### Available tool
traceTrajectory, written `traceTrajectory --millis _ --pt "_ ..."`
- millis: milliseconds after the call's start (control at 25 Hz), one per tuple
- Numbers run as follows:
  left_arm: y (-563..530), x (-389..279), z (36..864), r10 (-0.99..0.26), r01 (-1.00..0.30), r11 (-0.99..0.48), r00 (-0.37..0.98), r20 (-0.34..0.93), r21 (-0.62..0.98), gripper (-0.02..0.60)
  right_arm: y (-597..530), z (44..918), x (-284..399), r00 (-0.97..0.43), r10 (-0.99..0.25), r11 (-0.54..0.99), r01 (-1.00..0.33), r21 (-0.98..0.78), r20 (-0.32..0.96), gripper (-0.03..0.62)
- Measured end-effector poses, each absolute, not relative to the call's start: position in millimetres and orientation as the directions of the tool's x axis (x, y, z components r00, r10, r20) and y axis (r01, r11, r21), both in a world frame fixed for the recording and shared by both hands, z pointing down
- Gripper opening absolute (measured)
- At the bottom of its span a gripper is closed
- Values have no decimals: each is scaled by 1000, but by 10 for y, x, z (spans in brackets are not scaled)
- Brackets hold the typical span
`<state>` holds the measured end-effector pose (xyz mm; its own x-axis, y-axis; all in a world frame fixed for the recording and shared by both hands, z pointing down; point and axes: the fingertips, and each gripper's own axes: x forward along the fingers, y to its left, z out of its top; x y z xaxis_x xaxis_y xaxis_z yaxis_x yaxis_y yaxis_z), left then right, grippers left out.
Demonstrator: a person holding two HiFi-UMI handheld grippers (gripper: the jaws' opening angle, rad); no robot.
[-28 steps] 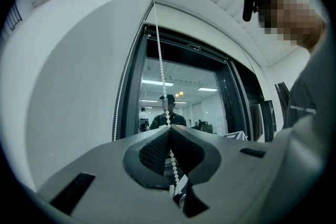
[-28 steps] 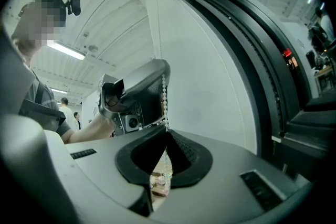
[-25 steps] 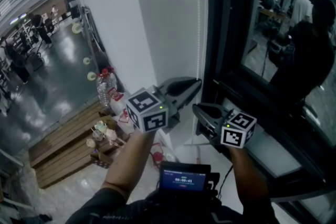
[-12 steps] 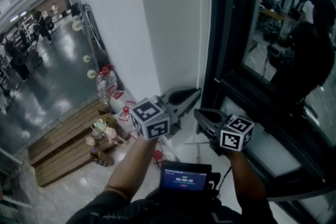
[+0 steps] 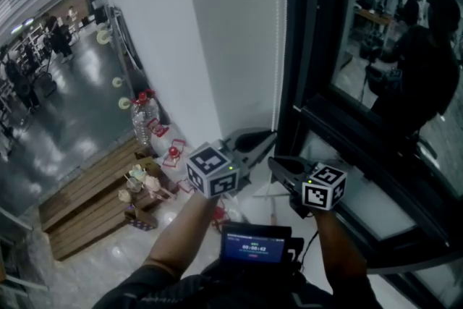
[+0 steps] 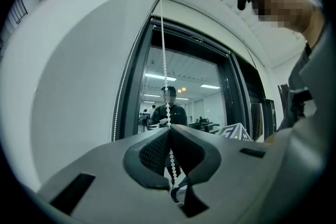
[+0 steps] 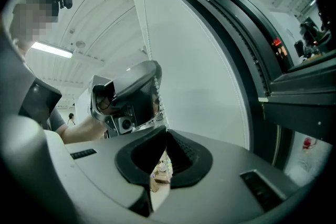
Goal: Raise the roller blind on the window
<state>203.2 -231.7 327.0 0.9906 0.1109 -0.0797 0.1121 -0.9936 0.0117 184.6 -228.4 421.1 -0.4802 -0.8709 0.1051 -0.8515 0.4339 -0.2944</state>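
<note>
A white bead chain [image 5: 277, 47] hangs down the white wall beside the dark window frame [image 5: 300, 83]. My left gripper [image 5: 270, 134] is shut on this chain; in the left gripper view the beads [image 6: 164, 60] run down into the closed jaws [image 6: 168, 126] and come out below them. Just beneath it, my right gripper [image 5: 274, 162] is also shut. In the right gripper view the chain [image 7: 156, 93] drops from the left gripper [image 7: 131, 97] into its closed jaws [image 7: 164, 132]. The window glass [image 5: 391, 47] is bare and reflects the room. No blind fabric can be made out.
A second strand of beads [image 6: 119, 107] runs along the window frame's edge. The window sill [image 5: 376, 217] juts out at the right. Far below on the floor stand water bottles [image 5: 143, 119] and wooden pallets [image 5: 87, 199]. A small screen [image 5: 253, 246] sits at the person's chest.
Both grippers have moved down a little along the chain's line, staying shut, with the left one still just above the right.
</note>
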Motion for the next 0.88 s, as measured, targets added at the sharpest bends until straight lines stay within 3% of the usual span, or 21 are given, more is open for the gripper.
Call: traceTrajectory --millis 360,600,880 --pt "-2283 2039 3461 113 114 -993 993 -38 24 3 -2238 4386 1867 -461 -879 410 -861 -300 123 5" --pt "-2271 2027 3441 132 135 -990 989 -60 49 3 -2072 4278 2000 -410 -898 383 -908 -171 163 43" --pt "-2308 2073 3461 149 153 -987 986 -71 57 3 -1995 3563 2200 -401 -914 396 -916 -68 70 55"
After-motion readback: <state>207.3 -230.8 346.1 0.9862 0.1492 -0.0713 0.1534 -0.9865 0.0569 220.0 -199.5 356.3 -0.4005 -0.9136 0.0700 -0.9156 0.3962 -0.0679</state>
